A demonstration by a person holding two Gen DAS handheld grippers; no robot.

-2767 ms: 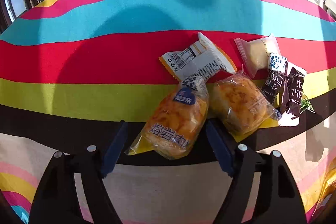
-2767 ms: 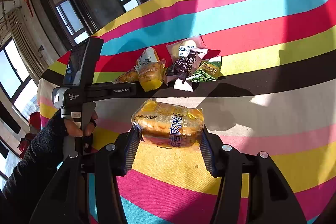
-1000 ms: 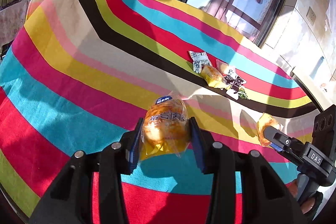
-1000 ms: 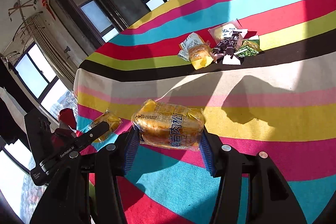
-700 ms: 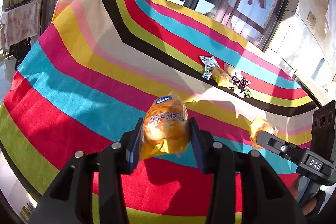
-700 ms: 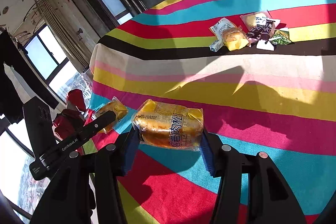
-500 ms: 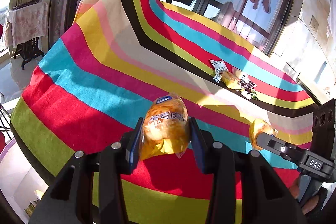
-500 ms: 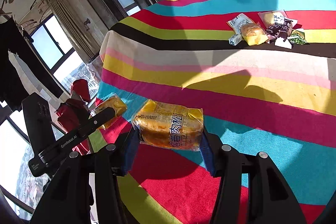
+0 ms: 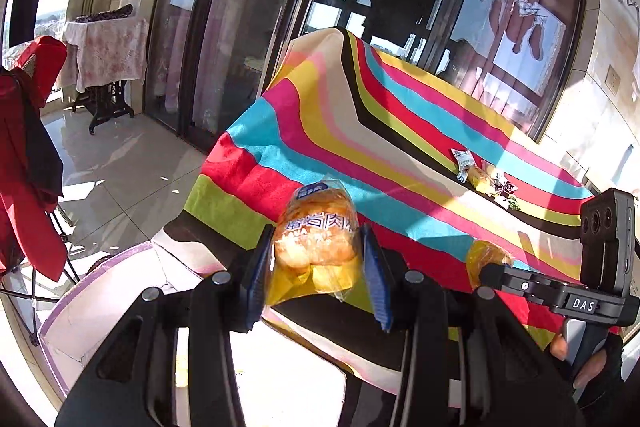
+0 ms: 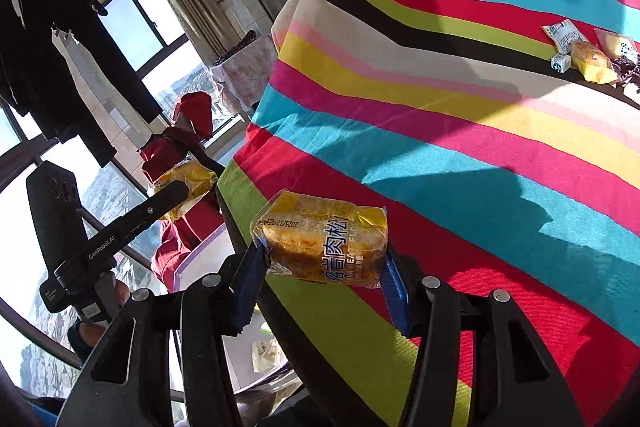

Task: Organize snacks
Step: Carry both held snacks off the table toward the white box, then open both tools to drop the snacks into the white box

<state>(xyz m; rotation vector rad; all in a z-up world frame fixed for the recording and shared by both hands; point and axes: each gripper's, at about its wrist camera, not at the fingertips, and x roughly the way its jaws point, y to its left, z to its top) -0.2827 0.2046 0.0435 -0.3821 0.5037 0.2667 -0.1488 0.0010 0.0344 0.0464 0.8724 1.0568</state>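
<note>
1. Your left gripper (image 9: 316,281) is clamped on a wrapped bread bun (image 9: 316,243); the blue pads (image 9: 259,283) press its two sides, and the bun's upper half with the blue label stands up past the fingertips.
2. That bun hangs in the air beyond the near corner of the striped tablecloth (image 9: 400,155), above a white box with a lilac rim (image 9: 100,291) on the floor side.
3. Your right gripper (image 10: 322,281) is closed on a second wrapped bun (image 10: 320,239), held lengthwise across the jaws, its printed side facing the camera and both ends sticking out over the pads.
4. This second bun sits over the red and green stripes at the table's near edge, clear of the cloth.
5. Each gripper shows in the other's view: the left one (image 10: 188,183) at the left of the right wrist view, the right one (image 9: 486,259) at the right of the left wrist view.
6. The remaining snack packets (image 10: 588,55) lie in a loose cluster far across the table, on the black and red stripes, well apart from both grippers.
</note>
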